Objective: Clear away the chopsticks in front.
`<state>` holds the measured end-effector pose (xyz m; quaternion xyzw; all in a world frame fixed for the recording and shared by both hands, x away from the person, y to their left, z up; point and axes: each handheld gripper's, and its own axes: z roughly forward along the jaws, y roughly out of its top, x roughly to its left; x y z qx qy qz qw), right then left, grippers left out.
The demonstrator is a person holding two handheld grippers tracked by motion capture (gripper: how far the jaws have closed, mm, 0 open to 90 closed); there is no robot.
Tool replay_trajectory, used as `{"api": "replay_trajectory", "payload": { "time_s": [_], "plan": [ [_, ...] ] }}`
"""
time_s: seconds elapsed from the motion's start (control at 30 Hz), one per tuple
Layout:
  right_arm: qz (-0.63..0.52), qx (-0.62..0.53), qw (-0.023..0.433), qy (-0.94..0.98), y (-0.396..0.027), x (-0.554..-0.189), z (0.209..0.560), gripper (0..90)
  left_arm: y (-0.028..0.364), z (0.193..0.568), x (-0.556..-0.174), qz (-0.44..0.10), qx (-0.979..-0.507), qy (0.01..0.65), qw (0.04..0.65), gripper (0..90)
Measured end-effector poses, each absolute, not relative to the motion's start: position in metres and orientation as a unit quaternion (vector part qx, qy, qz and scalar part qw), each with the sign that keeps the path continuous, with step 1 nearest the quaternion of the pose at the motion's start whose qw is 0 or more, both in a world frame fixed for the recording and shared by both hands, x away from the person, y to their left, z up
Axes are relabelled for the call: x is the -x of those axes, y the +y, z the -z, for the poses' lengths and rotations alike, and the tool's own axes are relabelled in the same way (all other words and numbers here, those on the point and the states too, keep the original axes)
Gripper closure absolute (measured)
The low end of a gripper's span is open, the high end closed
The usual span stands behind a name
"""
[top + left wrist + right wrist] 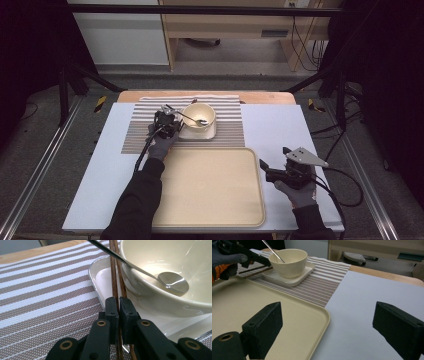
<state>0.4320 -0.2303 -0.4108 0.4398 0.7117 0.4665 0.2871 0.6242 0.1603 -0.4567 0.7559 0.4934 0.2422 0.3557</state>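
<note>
A pair of brown chopsticks [115, 277] lies across the left rim of a square cream plate [105, 277], and my left gripper [118, 302] is shut on them. On the plate stands a cream bowl [160, 297] with a metal spoon [172, 282] in it, its handle leaning over the rim. In the high view the left gripper [167, 117] sits just left of the bowl [199, 114]. My right gripper [329, 312] is open with nothing between its jaws, above the white board right of the tray. In the right gripper view the chopsticks [254, 271] run from the left gripper to the plate.
A large cream tray [210, 190] lies in front of me on the white board [280, 125]. A brown-and-white striped placemat [145, 130] under the plate covers the far middle. The wooden table edge [260, 97] runs behind it.
</note>
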Motion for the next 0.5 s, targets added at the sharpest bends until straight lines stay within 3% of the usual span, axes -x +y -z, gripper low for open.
{"api": "replay_trajectory", "payload": {
  "time_s": [0.5],
  "plan": [
    [-0.475,-0.433,0.285,0.711,-0.231,-0.431,0.409,6.9,0.187,0.438,-0.604,-0.246,-0.741,0.500,0.375,85.1]
  ]
}}
